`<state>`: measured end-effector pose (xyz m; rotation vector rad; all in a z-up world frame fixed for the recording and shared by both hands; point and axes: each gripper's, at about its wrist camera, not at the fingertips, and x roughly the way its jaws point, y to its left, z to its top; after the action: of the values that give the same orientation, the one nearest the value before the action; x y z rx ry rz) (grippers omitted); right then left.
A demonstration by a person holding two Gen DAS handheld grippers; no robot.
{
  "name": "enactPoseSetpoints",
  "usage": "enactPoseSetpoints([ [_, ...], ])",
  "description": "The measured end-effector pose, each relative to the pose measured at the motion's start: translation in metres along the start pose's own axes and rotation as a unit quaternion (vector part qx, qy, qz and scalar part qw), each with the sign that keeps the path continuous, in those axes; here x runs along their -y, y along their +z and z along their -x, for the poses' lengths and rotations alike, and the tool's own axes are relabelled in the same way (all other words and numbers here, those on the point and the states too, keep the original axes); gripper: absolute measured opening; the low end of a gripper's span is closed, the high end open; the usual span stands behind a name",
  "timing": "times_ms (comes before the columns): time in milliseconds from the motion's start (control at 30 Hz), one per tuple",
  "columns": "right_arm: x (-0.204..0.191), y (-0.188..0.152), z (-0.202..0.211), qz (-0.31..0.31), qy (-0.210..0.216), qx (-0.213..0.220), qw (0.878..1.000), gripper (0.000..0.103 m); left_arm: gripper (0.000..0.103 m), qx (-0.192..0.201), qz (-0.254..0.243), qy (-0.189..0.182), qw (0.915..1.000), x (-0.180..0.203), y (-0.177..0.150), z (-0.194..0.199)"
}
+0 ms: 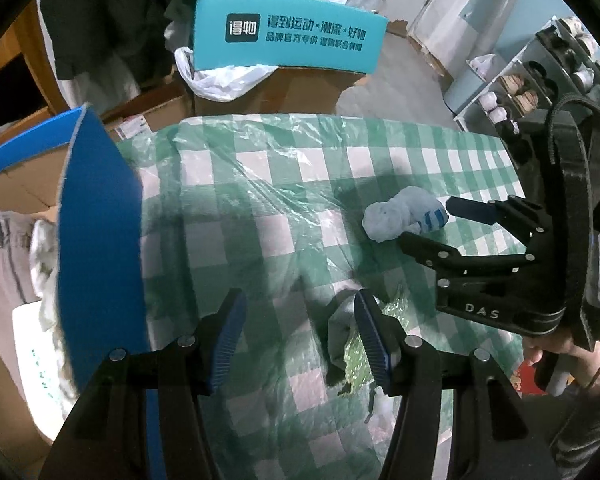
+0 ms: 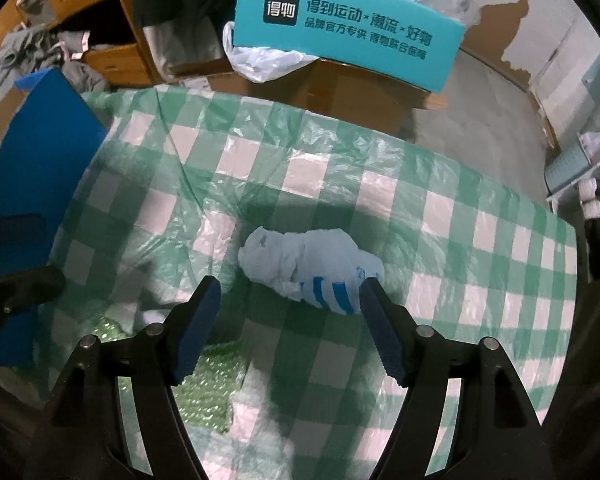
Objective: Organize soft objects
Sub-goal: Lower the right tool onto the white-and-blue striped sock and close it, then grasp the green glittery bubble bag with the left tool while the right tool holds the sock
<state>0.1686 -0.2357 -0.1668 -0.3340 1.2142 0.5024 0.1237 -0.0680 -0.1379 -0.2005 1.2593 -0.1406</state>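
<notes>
Two handheld grippers point steeply down over a table covered in a green-and-white checked plastic cloth (image 2: pixel 440 184). Nearest, the right gripper (image 2: pixel 290 298) has its jaws spread wide with nothing pinched; its far fingertip sits just beside a balled-up white sock with blue stripes (image 2: pixel 312 266), which lies on the cloth near the middle. The left gripper (image 1: pixel 298 320) is likewise spread and empty-handed, with a grey scrap of fabric (image 1: pixel 338 336) just beside its right finger, possibly another sock, though it is partly hidden. To the left stands a blue box flap (image 1: pixel 96 240), with pale clothing bundled behind it. Farther off sits a teal box (image 2: pixel 348 28) on cardboard. The sorting looks barely begun: the sock is not yet lifted. The box's inside is cut off from view.
</notes>
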Motion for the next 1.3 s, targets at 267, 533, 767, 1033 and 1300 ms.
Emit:
enactPoseSetpoints([
  [267,-0.004,0.01,-0.017,0.034,-0.013,-0.001,0.999,0.072,0.058,-0.016,0.009,-0.002,0.9998,-0.001,0.005,-0.018],
  [533,-0.003,0.012,-0.035,0.042,-0.025,-0.012,0.999,0.072,0.058,-0.029,0.01,-0.003,0.9995,-0.003,0.001,-0.028],
  [767,-0.002,0.011,-0.04,0.037,-0.022,-0.014,0.999,0.071,0.058,-0.038,0.002,-0.002,0.9993,0.0,-0.001,-0.034],
  [1033,0.003,0.004,-0.046,0.023,-0.027,-0.022,0.999,0.052,0.063,-0.034,-0.001,-0.003,0.9994,0.002,-0.001,-0.03],
  [1300,-0.002,-0.003,-0.036,0.007,-0.02,-0.022,1.0,0.049,0.063,-0.034,-0.005,-0.006,0.9994,0.005,-0.008,-0.025],
])
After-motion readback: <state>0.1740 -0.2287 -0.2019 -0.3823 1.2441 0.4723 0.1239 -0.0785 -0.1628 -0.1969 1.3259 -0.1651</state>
